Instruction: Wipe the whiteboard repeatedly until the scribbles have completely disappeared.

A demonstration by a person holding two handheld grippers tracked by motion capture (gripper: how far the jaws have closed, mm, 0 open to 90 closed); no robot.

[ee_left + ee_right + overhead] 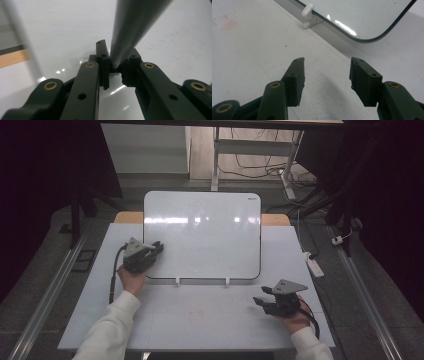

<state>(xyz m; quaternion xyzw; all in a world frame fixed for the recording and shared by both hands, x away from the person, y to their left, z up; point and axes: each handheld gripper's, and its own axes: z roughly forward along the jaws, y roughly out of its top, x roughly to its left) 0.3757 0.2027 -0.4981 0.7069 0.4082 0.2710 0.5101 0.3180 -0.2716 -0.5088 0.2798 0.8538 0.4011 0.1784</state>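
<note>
Over the glossy white rectangular whiteboard (202, 235), left gripper (156, 248) clamping a slim grey marker (132, 27) at the board's left edge, right gripper (261, 296) resting on the white tabletop (200, 315), jaws gaping empty.

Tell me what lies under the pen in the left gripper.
The left gripper clamps a grey pen over the whiteboard, whose glossy white surface lies beneath. The pen's tip is hidden between the jaws, so contact cannot be told.
</note>
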